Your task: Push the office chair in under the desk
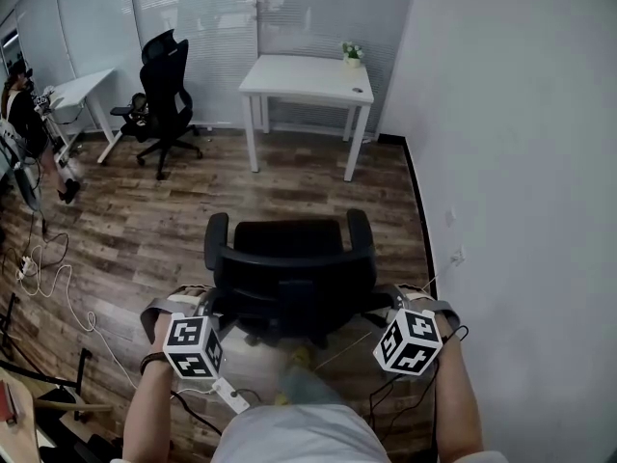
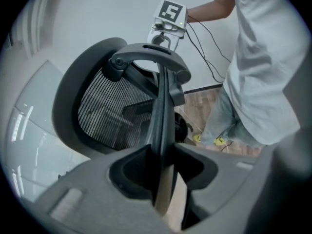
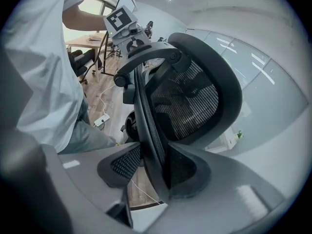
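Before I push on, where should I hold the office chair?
The backrest rim, one gripper on each side edge, coming from behind. The chair faces the desk, so its back is toward you, and that rim is thin enough for the jaws. The left gripper and right gripper have it between their jaws.

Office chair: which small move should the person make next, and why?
Probably roll the office chair straight ahead toward the desk. The left gripper and right gripper each have a side edge of its backrest between their fingers, its seat faces the desk, and bare floor lies between them.
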### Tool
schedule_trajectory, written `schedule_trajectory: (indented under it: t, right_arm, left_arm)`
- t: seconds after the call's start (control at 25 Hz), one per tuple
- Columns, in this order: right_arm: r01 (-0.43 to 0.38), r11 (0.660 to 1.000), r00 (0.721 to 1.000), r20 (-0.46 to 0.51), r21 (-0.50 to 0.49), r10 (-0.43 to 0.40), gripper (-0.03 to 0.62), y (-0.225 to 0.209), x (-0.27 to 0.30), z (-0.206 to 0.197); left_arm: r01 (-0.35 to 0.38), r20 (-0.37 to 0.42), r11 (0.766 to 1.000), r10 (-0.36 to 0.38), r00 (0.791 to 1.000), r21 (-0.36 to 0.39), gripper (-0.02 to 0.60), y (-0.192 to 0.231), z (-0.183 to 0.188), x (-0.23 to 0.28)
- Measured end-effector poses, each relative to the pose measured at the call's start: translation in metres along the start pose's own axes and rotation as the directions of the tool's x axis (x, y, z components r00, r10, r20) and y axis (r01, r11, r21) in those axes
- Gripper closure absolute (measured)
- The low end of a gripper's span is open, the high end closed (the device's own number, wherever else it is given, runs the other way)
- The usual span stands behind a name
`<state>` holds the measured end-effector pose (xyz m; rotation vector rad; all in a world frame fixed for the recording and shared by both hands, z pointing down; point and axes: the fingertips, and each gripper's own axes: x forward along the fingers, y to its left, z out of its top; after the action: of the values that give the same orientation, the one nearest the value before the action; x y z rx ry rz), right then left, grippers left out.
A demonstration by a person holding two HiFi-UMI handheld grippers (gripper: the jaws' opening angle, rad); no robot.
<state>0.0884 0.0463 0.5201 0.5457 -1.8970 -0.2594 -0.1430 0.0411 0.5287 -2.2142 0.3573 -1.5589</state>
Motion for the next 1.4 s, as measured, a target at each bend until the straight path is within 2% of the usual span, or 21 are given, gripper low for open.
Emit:
schedule_trajectory:
  t: [0.24, 0.8, 1.04, 1.4]
  right_arm:
    - [0.002, 1.000, 1.000, 0.007, 0.009, -0.002, 0.427, -0.039, 0.025, 0.007]
    - [0.021, 0.999, 1.000, 0.015, 0.028, -0.021, 0.427, -0.170, 0.098, 0.023]
    - [-0.016, 0.999, 1.000, -0.012, 0.048, 0.016, 0.428, -0.221, 0.122, 0.021]
    - [0.015, 0.999, 1.000, 0.013, 0.044, -0.015, 0.428, -0.295, 0.161, 0.028]
  left_arm:
    - [-0.001, 0.001, 1.000, 0.001, 1.000, 0.005, 0.440, 0.044, -0.013, 0.022]
    - [-0.017, 0.001, 0.999, 0.017, 1.000, 0.035, 0.440, 0.185, -0.045, 0.088]
    - [-0.023, 0.010, 0.999, 0.023, 1.000, 0.042, 0.437, 0.240, -0.048, 0.114]
    - [-0.025, 0.027, 0.998, 0.024, 0.999, 0.052, 0.431, 0.320, -0.063, 0.152]
